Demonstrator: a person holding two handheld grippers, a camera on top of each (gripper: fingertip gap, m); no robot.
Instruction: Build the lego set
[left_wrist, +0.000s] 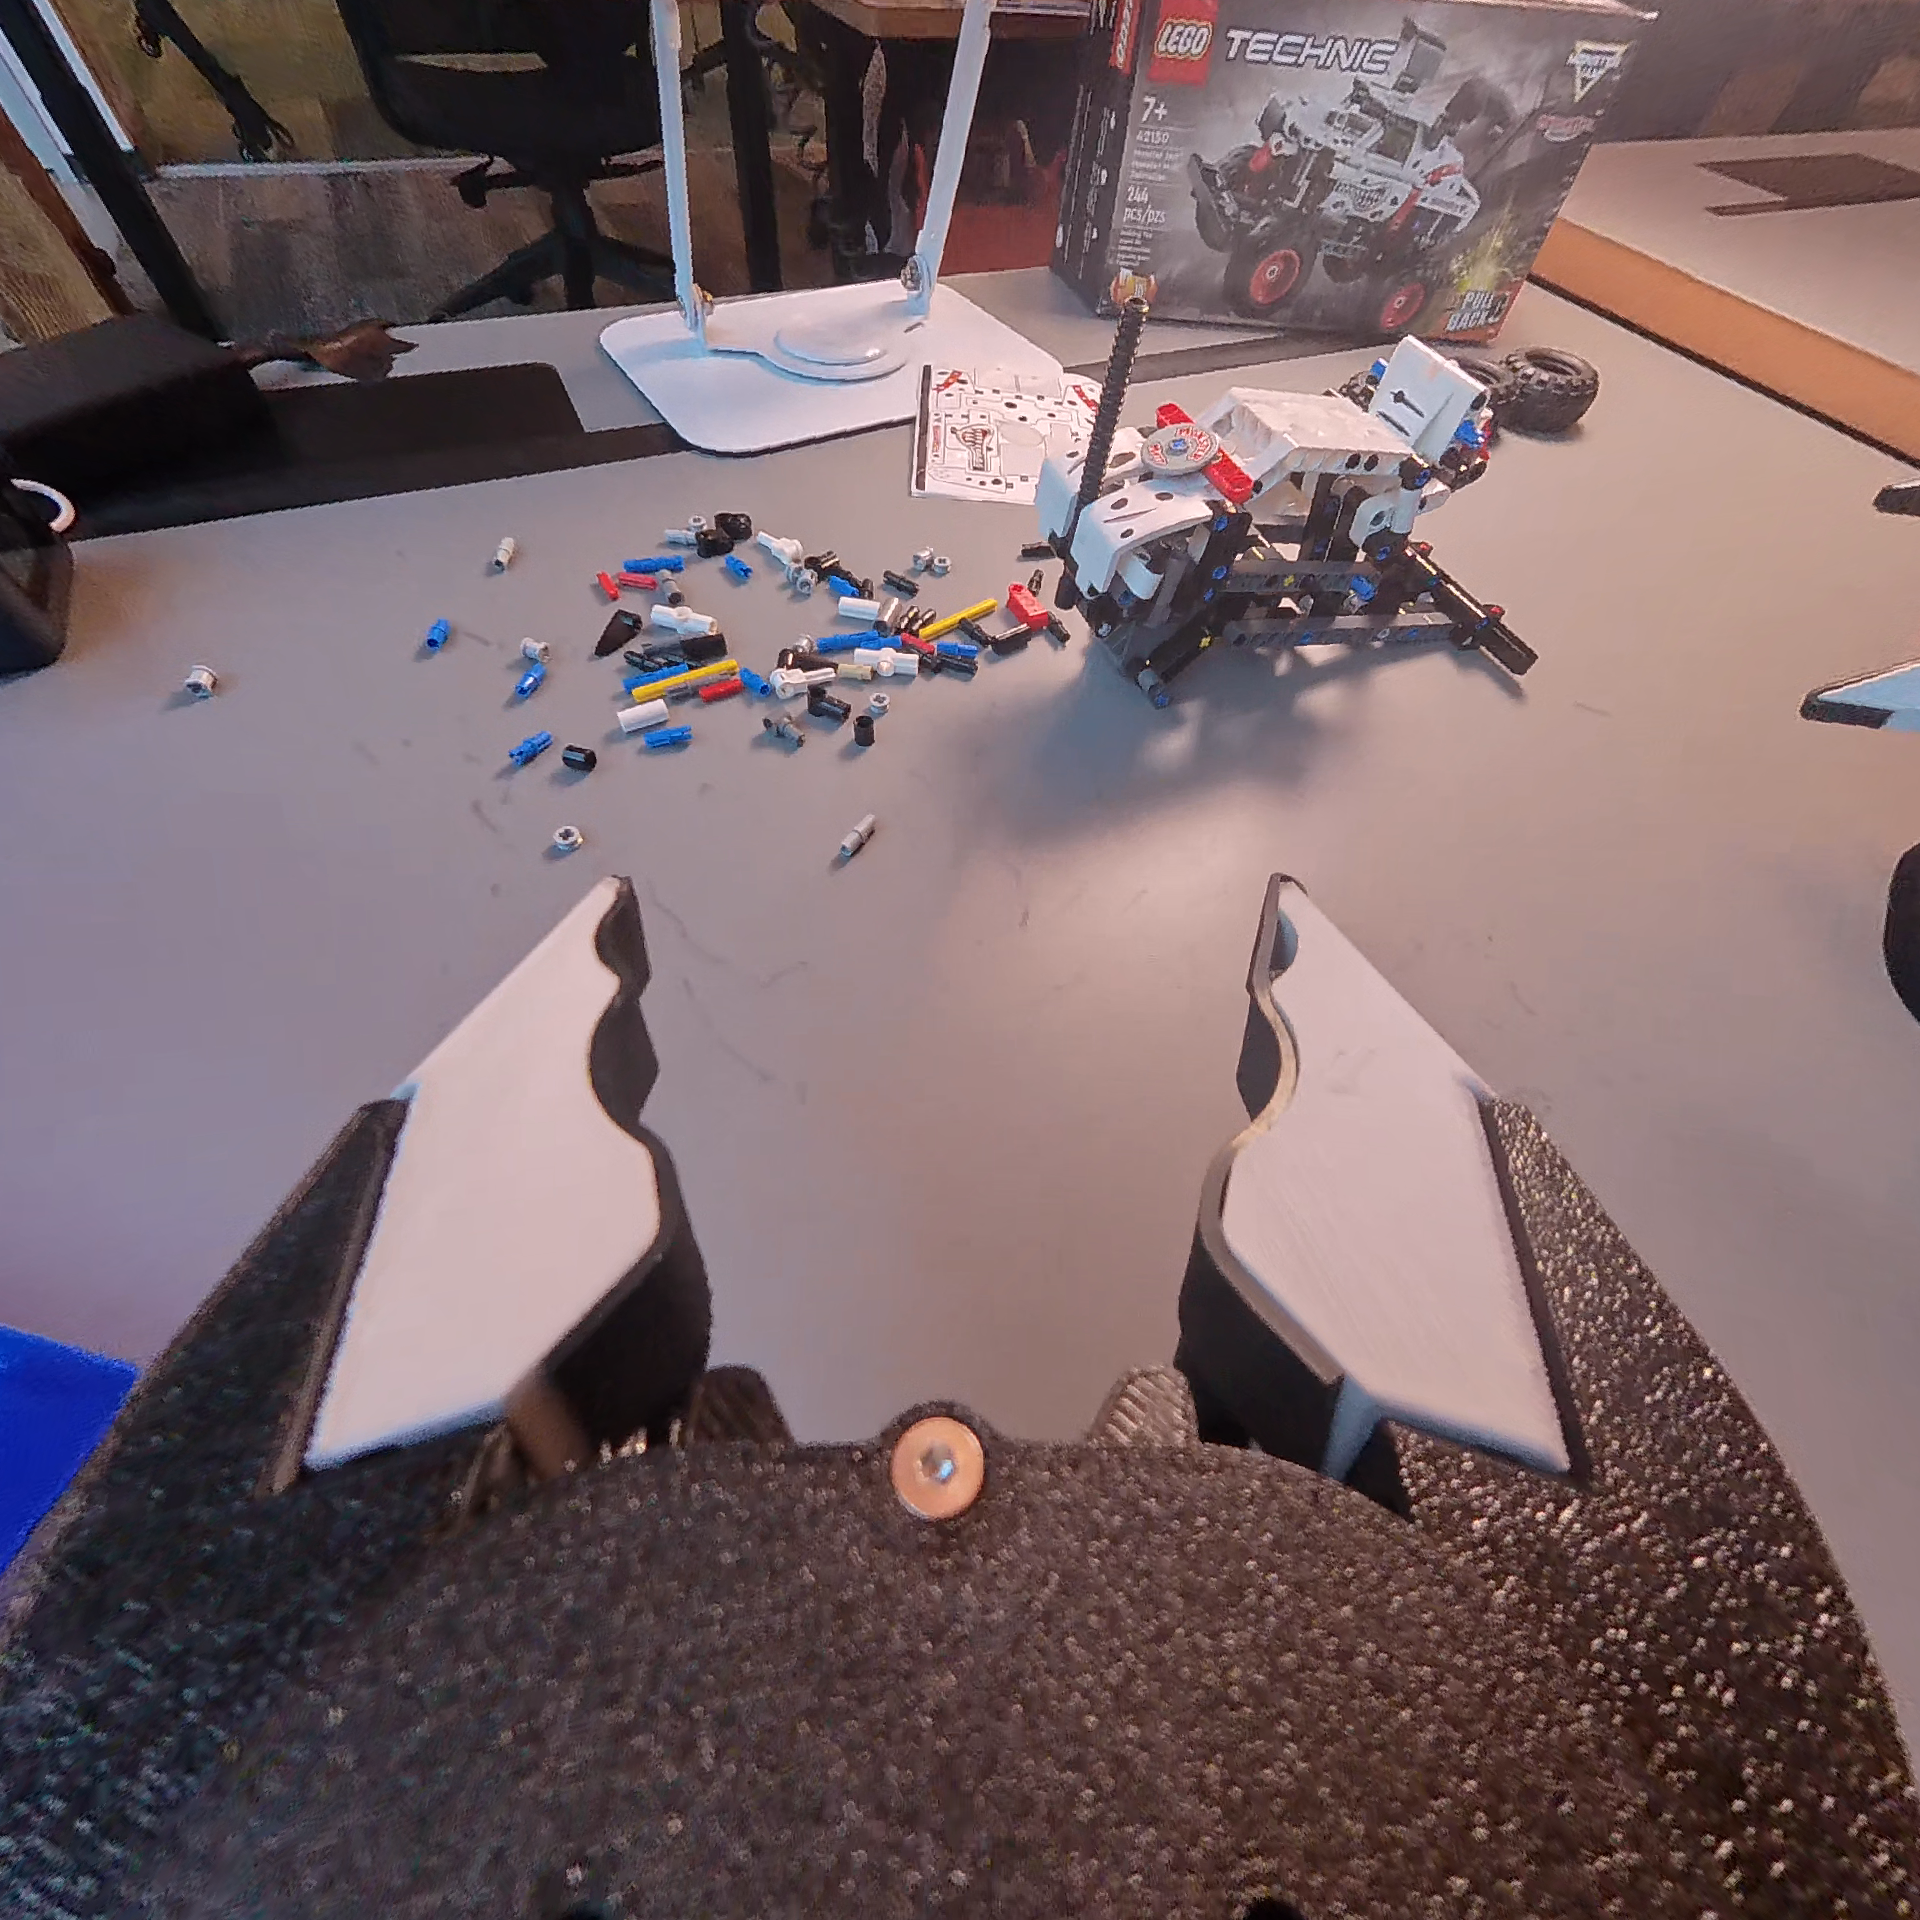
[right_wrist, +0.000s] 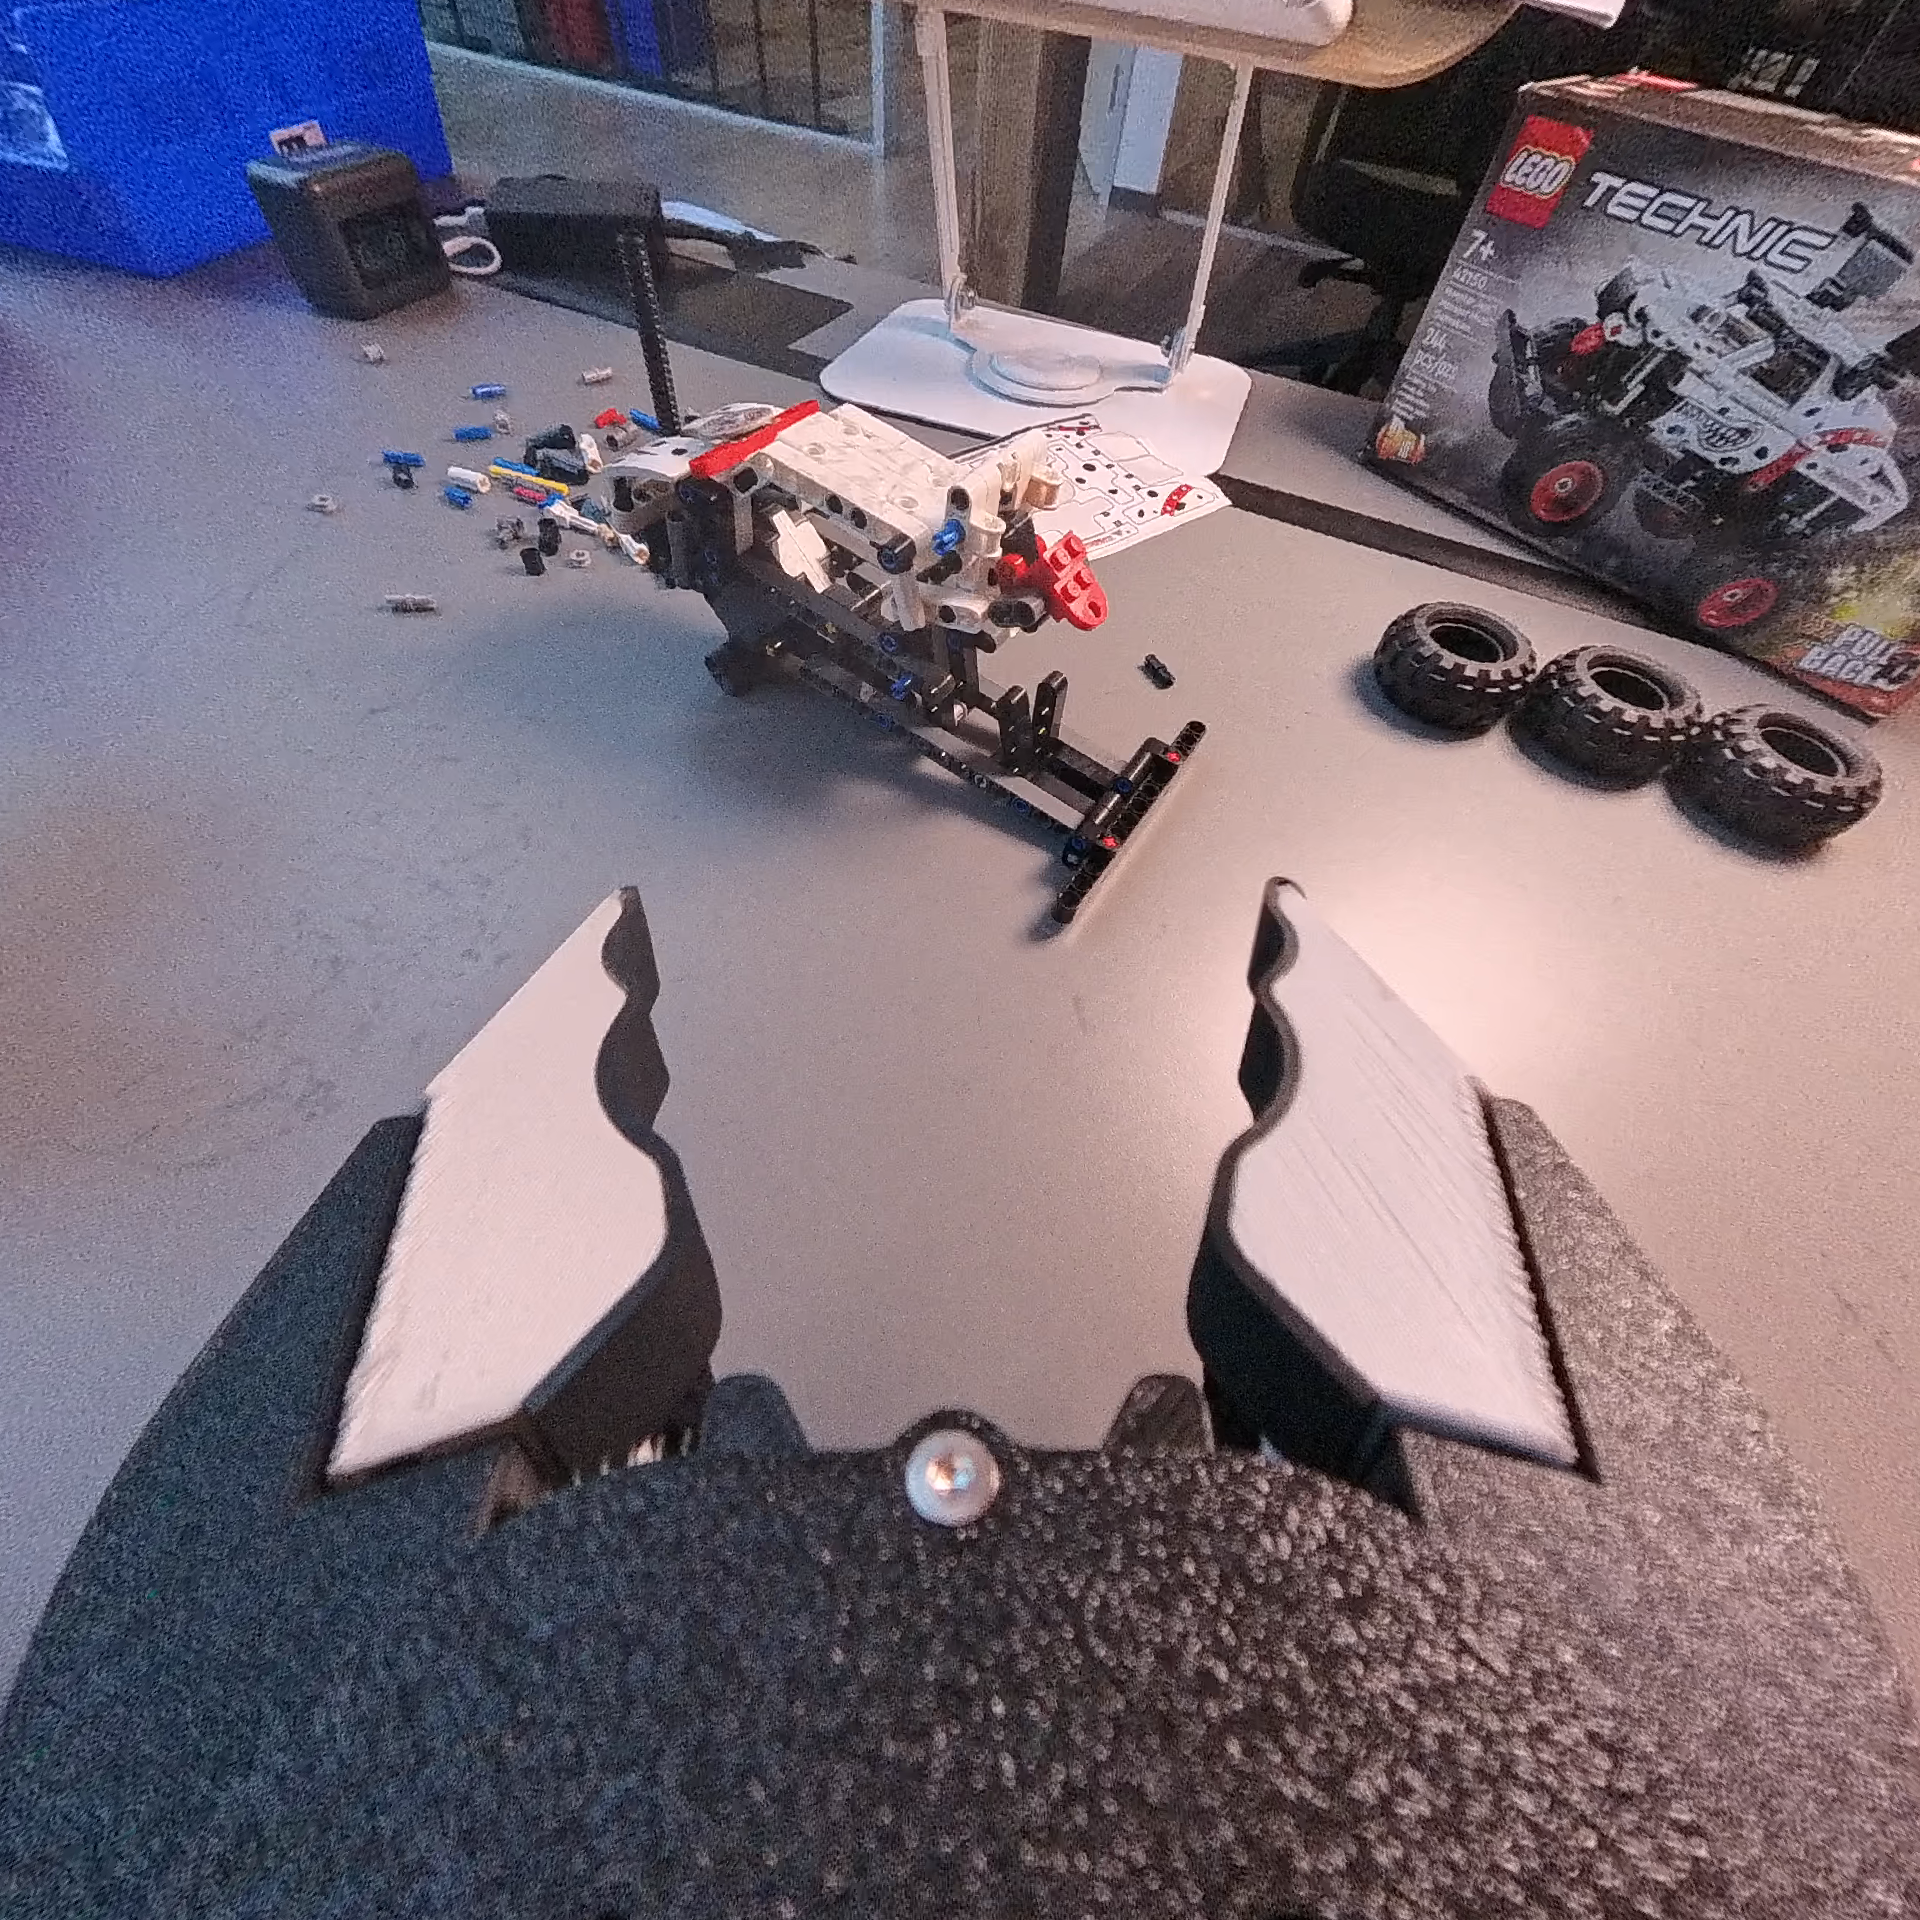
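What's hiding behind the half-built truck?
Behind the half-built truck lies a printed paper sheet, then a white lamp base. The truck covers part of the sheet, so that part can't be seen.

White lamp base (left_wrist: 800, 358) sits at the back of the grey table (left_wrist: 935, 1039). Blue bin (right_wrist: 208, 114) far off, a small black cube device (right_wrist: 353, 229) just in front, office chair (left_wrist: 520, 114) behind

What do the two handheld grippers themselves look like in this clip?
Both match: the left gripper and right gripper each have a speckled black textured body, a silver screw at centre, and pale grey wedge-shaped jaws edged with wavy black pads. No cables, markings or sleeves show.
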